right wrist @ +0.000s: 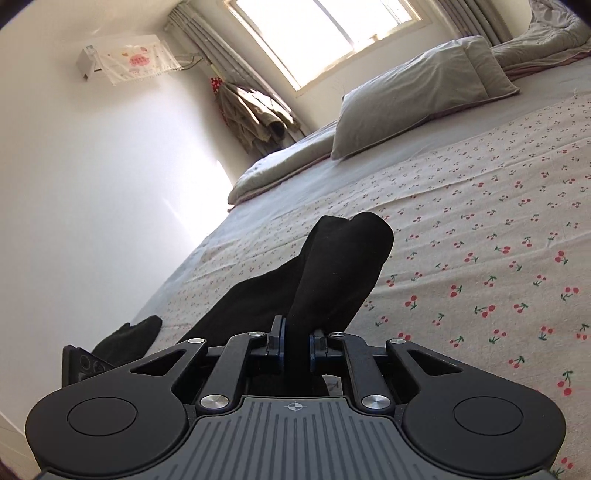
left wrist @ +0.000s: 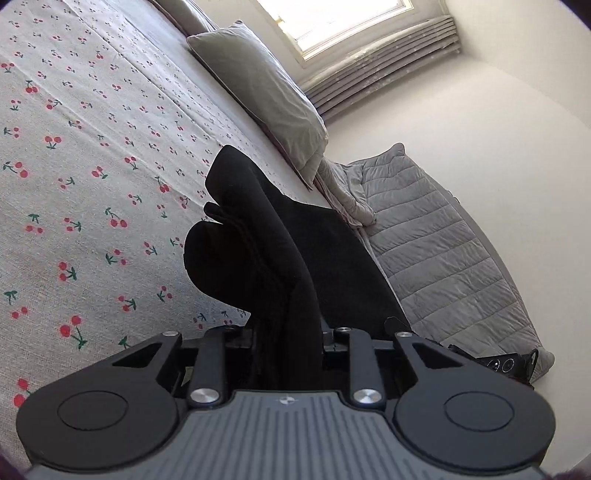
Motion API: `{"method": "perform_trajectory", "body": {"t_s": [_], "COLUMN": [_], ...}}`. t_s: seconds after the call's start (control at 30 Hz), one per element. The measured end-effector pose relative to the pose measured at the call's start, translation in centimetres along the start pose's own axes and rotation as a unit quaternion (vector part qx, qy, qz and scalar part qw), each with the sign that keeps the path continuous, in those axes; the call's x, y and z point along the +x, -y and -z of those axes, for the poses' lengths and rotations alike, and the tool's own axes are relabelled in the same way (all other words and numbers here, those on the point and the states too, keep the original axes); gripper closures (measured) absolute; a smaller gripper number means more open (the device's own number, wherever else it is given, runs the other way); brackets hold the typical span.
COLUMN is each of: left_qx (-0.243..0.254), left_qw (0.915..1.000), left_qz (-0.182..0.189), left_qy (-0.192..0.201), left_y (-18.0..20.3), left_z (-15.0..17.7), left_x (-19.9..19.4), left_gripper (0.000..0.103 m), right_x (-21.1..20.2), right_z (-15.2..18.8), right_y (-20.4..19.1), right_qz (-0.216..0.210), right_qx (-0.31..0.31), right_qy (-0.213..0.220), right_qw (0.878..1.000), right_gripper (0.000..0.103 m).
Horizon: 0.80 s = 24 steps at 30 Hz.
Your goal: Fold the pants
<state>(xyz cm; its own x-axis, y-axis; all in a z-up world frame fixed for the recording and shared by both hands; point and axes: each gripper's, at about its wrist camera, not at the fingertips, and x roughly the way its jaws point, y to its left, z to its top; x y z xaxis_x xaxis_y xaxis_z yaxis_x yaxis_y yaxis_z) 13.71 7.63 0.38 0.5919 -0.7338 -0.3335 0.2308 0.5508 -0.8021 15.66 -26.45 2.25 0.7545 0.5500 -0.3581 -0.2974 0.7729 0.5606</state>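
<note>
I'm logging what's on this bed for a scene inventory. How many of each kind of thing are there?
Black fabric pants: 1
Grey rectangular pillows: 1
Grey quilted blankets: 1
Cherry-print white bedsheets: 1
Total: 4

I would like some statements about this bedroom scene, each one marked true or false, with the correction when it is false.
1. The left gripper is shut on the black pants. True.
2. The right gripper is open with nothing between its fingers. False: it is shut on a bunch of the black pants.
3. The bed sheet has a cherry print. True.
4. The pants lie fully flat on the sheet. False: both gripped parts are raised off it.
5. A grey pillow lies on the bed near the window. True.
6. The sheet is plain blue. False: it is pale with red cherries.
</note>
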Motion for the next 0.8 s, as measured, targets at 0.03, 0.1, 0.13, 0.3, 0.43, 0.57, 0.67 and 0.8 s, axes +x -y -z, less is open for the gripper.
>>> {"method": "perform_trajectory", "body": {"t_s": [0.03,0.1,0.13,0.3,0.43,0.57,0.67,0.8], "left_qx": [0.010,0.032,0.035,0.036,0.083,0.116,0.153,0.173], "left_qw": [0.9998,0.9969,0.9952,0.9939,0.9860,0.9750,0.9629,0.9539], "left_qz": [-0.015,-0.072,-0.091,-0.104,-0.144,-0.188,-0.221,-0.244], "left_qy": [0.001,-0.004,-0.006,0.007,0.015,0.019,0.026,0.027], "left_y": [-0.1,-0.4,-0.7,-0.9,0.6,2.1,3.6,4.9], "left_z": [-0.2,-0.5,-0.5,-0.6,-0.4,0.1,1.1,2.5], "left_x": [0.3,1.1,1.3,0.3,-1.1,-2.1,-3.1,-4.4], "left_gripper": [0.076,0.073,0.068,0.052,0.036,0.031,0.026,0.022], "right_x": [0.4,1.8,2.4,4.0,2.5,1.3,0.2,-1.3], "right_z": [-0.2,-0.3,-0.1,1.5,1.7,1.9,2.4,3.2], "right_y": [0.4,1.4,2.0,4.3,3.5,2.3,1.6,-0.1], "right_qz": [0.006,0.033,0.054,0.104,0.082,0.089,0.100,0.118], "right_qx": [-0.002,-0.010,-0.005,0.028,0.017,0.000,-0.003,-0.022], "right_qy": [0.001,-0.008,-0.016,-0.053,-0.039,-0.037,-0.041,-0.042], "right_qw": [1.000,0.999,0.998,0.993,0.996,0.995,0.994,0.992], "right_gripper": [0.091,0.087,0.084,0.064,0.029,0.027,0.026,0.022]}}
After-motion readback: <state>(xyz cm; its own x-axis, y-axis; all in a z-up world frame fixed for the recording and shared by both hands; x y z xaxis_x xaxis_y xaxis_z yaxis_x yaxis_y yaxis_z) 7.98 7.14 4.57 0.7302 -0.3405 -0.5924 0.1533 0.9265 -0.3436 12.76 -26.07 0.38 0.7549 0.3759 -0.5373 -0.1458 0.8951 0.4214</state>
